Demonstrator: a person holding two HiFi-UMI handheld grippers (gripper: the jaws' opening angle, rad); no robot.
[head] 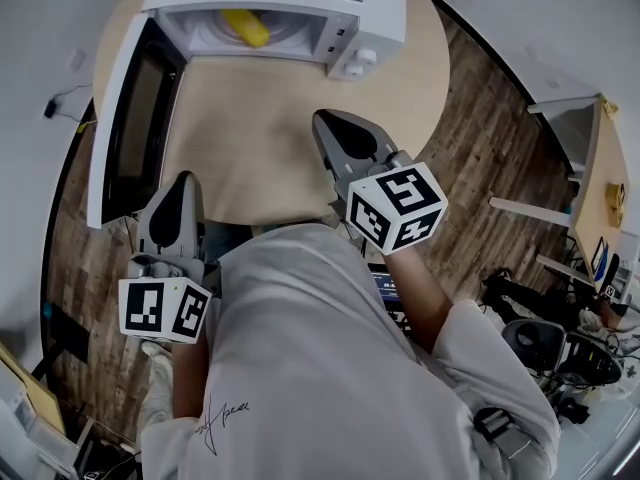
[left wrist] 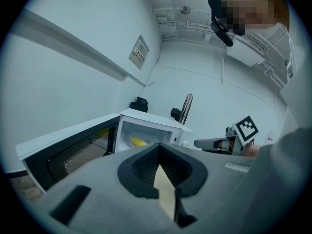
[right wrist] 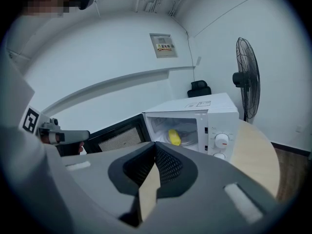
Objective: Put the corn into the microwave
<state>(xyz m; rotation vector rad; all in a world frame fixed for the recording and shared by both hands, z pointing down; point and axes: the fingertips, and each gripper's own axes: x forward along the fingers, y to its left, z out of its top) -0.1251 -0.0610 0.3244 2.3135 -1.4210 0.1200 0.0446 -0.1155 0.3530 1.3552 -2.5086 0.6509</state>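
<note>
I see the corn (head: pixel 246 28) lying inside the microwave (head: pixel 340 8), a yellow cob on the floor of the cavity, towards the back. The microwave's door (head: pixel 130 118) is swung wide open to the left in the head view. The microwave sits at the far side of the round wooden bench (head: pixel 270 148), and the bench surface in front of it is bare.

My right hand-held gripper (right wrist: pixel 155 144) has its jaws pressed together tip to tip with nothing between them. It hovers over the near part of the bench, well apart from the microwave, and points towards the open cavity, where its own view shows the corn just past the jaw tips.

My left hand-held gripper (left wrist: pixel 158 145) also has its jaws closed together and empty. It hangs at the near edge of the bench, below the open door, and looks along the door into the cavity.

A standing fan (right wrist: pixel 247 77) is behind the microwave in the right gripper view
</note>
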